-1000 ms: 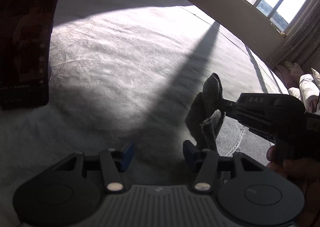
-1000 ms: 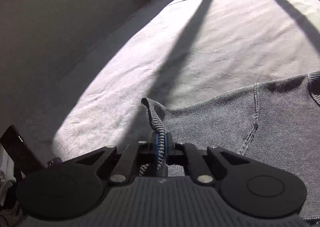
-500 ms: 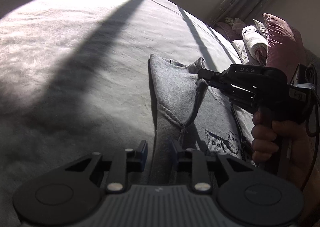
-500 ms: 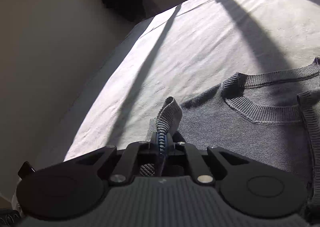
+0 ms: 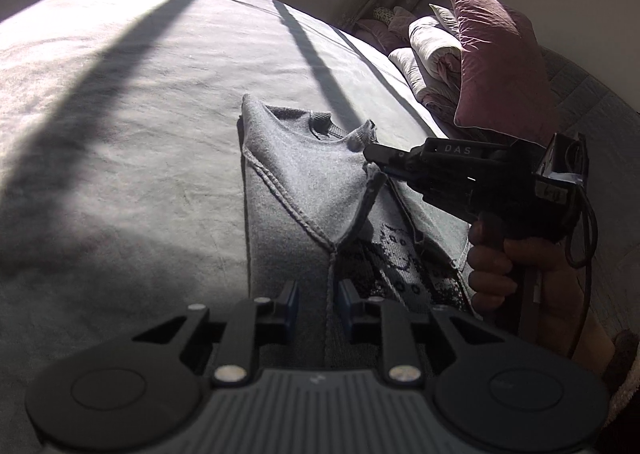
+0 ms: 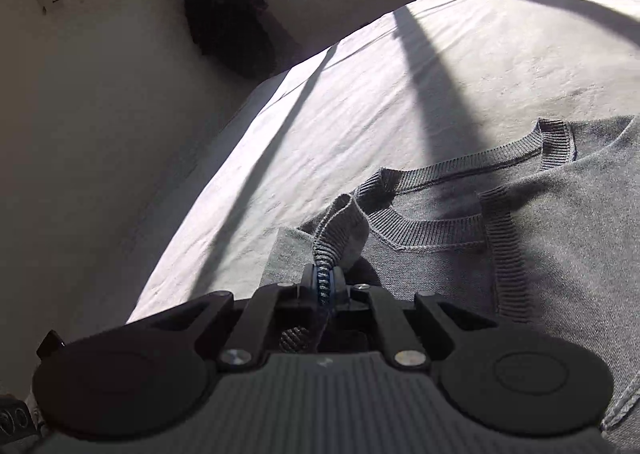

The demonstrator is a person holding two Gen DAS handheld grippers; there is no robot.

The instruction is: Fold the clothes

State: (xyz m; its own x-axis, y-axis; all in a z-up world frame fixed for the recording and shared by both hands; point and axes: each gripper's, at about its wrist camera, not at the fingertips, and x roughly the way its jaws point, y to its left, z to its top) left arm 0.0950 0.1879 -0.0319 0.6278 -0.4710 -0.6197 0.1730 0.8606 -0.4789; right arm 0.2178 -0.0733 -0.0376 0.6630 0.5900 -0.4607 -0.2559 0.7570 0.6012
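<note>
A grey knit sweater [image 5: 296, 181] lies on the bed with its collar [image 6: 440, 230] toward the far side. My right gripper [image 6: 325, 282] is shut on the ribbed cuff of a sleeve [image 6: 340, 217] and holds it over the sweater's body near the collar. It also shows in the left wrist view [image 5: 370, 153], with the sleeve [image 5: 320, 181] folded across the chest. My left gripper [image 5: 318, 304] is open and empty, low over the sweater's lower part, its jaws either side of a seam.
The grey bedsheet [image 5: 120, 113] spreads wide to the left, crossed by window shadows. Pillows and a rolled duvet [image 5: 480, 49] are piled at the bed's far right. A wall [image 6: 100, 113] and a dark hanging garment [image 6: 228, 25] stand past the bed's edge.
My right gripper has carried the sleeve cuff inward across the sweater toward the collar. My left gripper has swung right over the sweater and its jaws have narrowed a little.
</note>
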